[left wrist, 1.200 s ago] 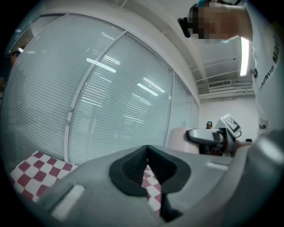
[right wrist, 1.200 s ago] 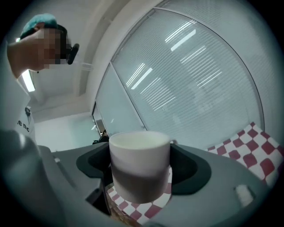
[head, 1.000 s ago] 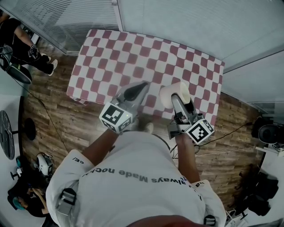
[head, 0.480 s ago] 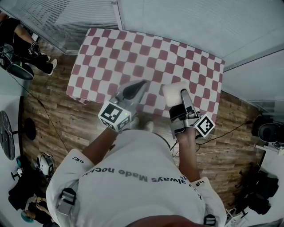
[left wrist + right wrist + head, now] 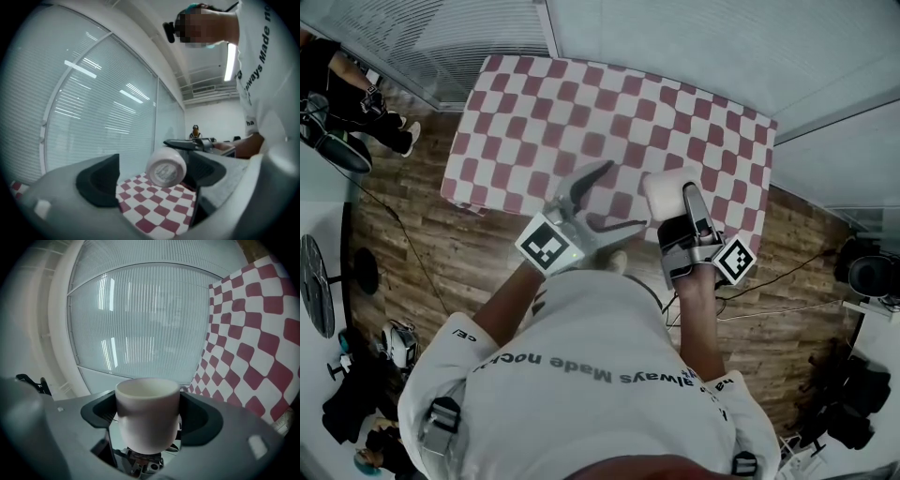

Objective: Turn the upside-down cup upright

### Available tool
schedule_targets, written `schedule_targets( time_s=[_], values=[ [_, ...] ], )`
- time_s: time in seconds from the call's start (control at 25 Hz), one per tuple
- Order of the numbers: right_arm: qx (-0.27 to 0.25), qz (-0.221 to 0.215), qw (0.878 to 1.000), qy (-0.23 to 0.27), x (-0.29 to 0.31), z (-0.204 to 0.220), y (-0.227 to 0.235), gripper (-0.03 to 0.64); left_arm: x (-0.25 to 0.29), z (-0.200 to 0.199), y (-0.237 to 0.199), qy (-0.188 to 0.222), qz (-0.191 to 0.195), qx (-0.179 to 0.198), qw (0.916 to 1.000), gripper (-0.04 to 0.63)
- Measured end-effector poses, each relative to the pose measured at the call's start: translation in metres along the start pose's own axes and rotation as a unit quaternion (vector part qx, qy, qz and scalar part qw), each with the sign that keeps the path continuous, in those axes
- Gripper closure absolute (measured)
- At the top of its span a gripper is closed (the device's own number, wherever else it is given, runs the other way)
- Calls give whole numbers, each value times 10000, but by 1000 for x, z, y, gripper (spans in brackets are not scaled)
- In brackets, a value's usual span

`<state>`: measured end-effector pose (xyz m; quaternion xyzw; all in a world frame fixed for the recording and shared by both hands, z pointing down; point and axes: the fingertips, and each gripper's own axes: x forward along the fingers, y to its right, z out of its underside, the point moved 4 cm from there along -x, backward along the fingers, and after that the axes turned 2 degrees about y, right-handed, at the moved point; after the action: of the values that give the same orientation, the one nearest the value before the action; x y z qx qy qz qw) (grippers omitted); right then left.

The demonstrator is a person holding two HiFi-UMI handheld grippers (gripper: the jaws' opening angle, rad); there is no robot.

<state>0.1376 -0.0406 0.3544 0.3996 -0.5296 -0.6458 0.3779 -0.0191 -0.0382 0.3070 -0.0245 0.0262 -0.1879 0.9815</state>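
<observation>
The white cup (image 5: 667, 190) hangs over the near right part of the red-and-white checked table (image 5: 581, 103), with my right gripper (image 5: 677, 199) shut on its sides. It lies on its side in the air. Its mouth shows at the top in the right gripper view (image 5: 147, 394), and its base (image 5: 165, 171) faces my left gripper. My left gripper (image 5: 619, 199) is just left of the cup with its jaws opening wide. Nothing is between them, and the cup is beyond the tips.
The table's near edge (image 5: 487, 208) drops to a wooden floor (image 5: 422, 253) with cables. Glass walls with blinds (image 5: 469, 37) close the far side. A person (image 5: 337, 94) stands at the far left, and dark gear (image 5: 862, 277) sits at the right.
My left gripper's jaws have gone from shut to wide open, and it has shifted a little right toward the cup. The right gripper rolled with the cup and sank slightly.
</observation>
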Motion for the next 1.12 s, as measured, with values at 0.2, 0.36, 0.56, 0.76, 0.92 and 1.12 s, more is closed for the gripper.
schedule_targets(
  time_s=[0.2,0.36,0.56,0.76,0.92,1.12],
  values=[
    [37,-8,10000,-13,1,2,0,210,12,13,18,-305,264,395,9984,114],
    [84,-41,9999,-41,4,4,-1,210,22,17,23,-286,267,511,9979,114],
    [158,-83,9998,-90,4,6,-2,210,34,21,25,-257,268,606,9975,114],
    [155,-89,9997,-137,6,10,-2,210,38,25,25,-349,329,704,9964,114],
    [191,-113,9996,-184,9,14,-2,210,42,25,25,-370,389,696,9961,114],
    [299,-132,9992,-217,10,19,-2,210,43,27,23,-458,361,771,9953,120]
  ],
)
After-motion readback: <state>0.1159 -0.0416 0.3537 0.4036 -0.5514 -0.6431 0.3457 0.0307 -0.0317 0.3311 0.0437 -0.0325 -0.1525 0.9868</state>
